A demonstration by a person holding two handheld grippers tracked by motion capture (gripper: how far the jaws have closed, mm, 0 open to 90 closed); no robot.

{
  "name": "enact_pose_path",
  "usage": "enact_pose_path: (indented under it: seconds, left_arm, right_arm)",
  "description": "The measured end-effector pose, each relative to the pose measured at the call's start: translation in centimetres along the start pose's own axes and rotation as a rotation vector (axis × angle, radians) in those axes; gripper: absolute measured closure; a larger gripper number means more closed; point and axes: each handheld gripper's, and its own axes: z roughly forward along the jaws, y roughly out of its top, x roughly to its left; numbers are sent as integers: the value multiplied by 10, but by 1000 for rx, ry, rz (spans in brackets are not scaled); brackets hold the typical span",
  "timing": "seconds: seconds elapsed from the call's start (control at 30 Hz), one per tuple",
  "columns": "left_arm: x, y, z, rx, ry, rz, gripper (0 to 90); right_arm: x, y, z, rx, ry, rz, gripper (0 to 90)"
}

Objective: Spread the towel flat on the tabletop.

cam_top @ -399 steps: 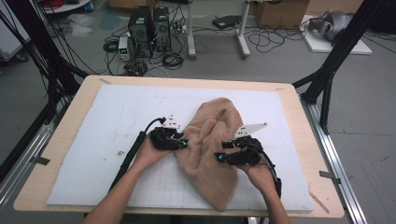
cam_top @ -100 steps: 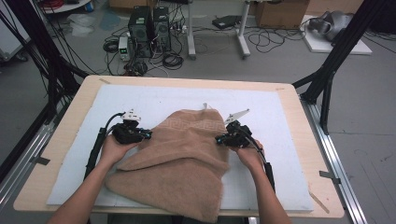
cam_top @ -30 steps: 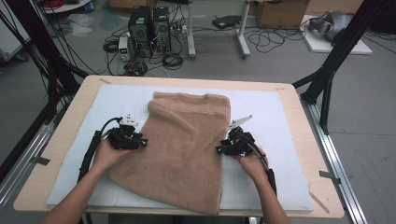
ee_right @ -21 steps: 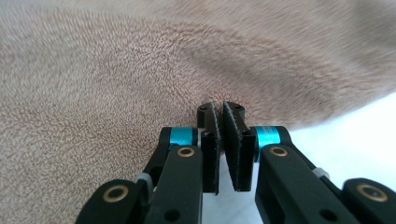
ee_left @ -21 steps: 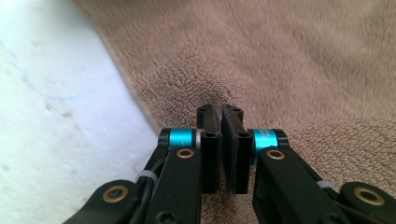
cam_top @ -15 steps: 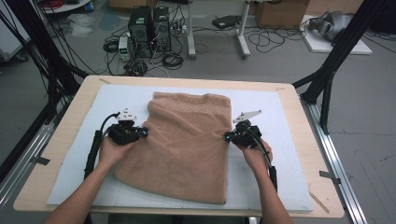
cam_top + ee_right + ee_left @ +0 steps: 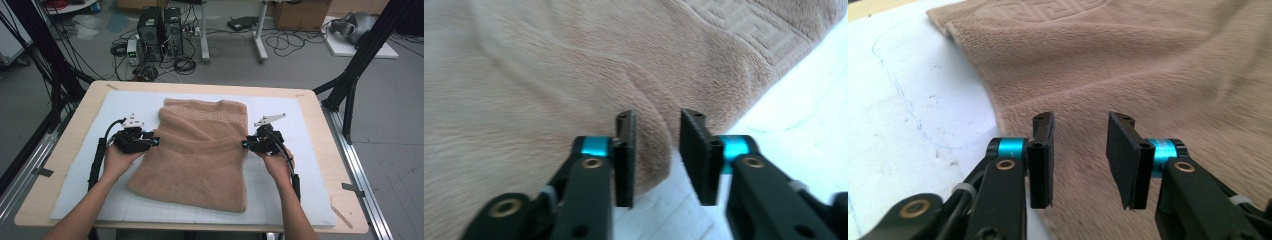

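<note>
Towel (image 7: 200, 152) lies flat mid-counter (image 7: 70, 150). My left fingers (image 7: 1042, 155) and right fingers (image 7: 625, 157) have just been opening, partly apart, empty, at its left and right edges. Spreading looks finished; next I'd pinch an edge to fold.

You're in a lab — black rig struts (image 7: 367, 47) frame the table (image 7: 320, 107), computer towers (image 7: 160, 27) and tangled cables (image 7: 290, 42) cover the grey floor.

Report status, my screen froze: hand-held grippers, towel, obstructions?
Left hand-held gripper and right hand-held gripper both open, jaws just opened, gripping nothing. Towel flat on white mat, a gripper at each side edge. Nothing in the way.
</note>
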Motion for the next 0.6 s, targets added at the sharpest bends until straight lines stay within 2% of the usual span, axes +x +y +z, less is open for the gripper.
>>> enact_pose_path:
  seconds: [0.07,0.17,0.3,0.4,0.6]
  left_arm:
    - [-5,0,-6,5,-11,23,599]
    - [-14,-3,-13,-24,-15,65,567]
    - [-19,-11,-18,-38,-43,71,531]
    - [-24,-16,-22,-36,-52,87,498]
    - [-33,-30,-30,1,-82,123,461]
  right_arm:
    - [8,-2,-6,-12,11,-18,576]
    - [21,-4,-14,-23,38,-49,544]
    - [36,-9,-20,-42,86,-92,512]
    - [42,-13,-22,-65,111,-85,491]
    - [55,-22,-25,-80,162,-117,461]
